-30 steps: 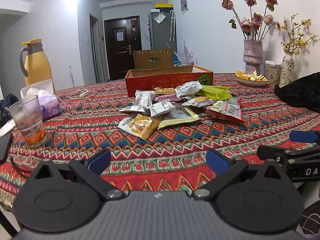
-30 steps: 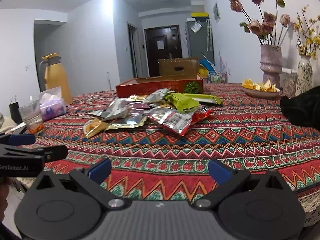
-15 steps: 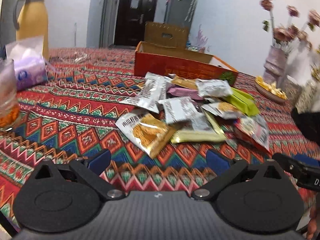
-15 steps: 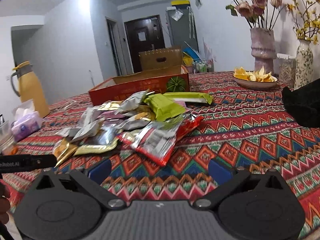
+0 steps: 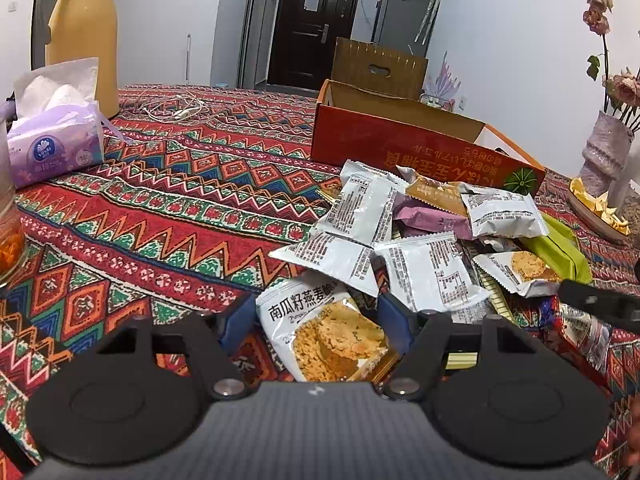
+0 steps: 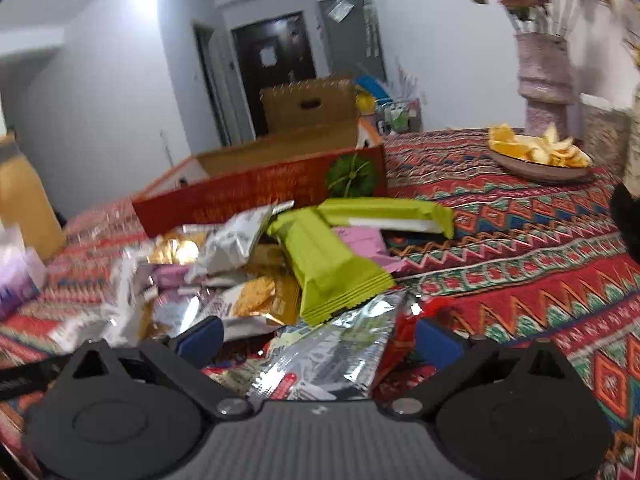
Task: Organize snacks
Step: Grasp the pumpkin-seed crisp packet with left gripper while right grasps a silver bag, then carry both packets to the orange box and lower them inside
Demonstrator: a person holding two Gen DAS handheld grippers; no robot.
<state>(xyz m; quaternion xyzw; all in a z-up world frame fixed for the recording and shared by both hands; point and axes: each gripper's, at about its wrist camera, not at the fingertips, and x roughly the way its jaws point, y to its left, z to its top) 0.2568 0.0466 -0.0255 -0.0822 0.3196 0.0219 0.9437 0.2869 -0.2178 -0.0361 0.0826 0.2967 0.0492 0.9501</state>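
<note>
A pile of snack packets point(image 5: 432, 240) lies on the patterned tablecloth in front of an open red cardboard box point(image 5: 420, 148). My left gripper point(image 5: 318, 324) is open, its blue pads on either side of a white and orange oat-cake packet point(image 5: 328, 336) at the pile's near edge. My right gripper point(image 6: 316, 340) is open, with a silver and red packet point(image 6: 332, 356) between its fingers. Green bars point(image 6: 332, 264) lie just beyond it, with the red box point(image 6: 260, 192) behind.
A tissue pack point(image 5: 52, 136) and a yellow jug point(image 5: 82, 36) stand at the left, a glass point(image 5: 8, 236) at the left edge. A dish of peels point(image 6: 540, 156) and vases point(image 6: 544, 76) stand at the right. The right gripper's finger point(image 5: 596, 304) shows in the left view.
Both grippers have moved forward and down to the pile. The oat-cake packet now lies between the left fingers, which have narrowed, and the silver and red packet between the right fingers.
</note>
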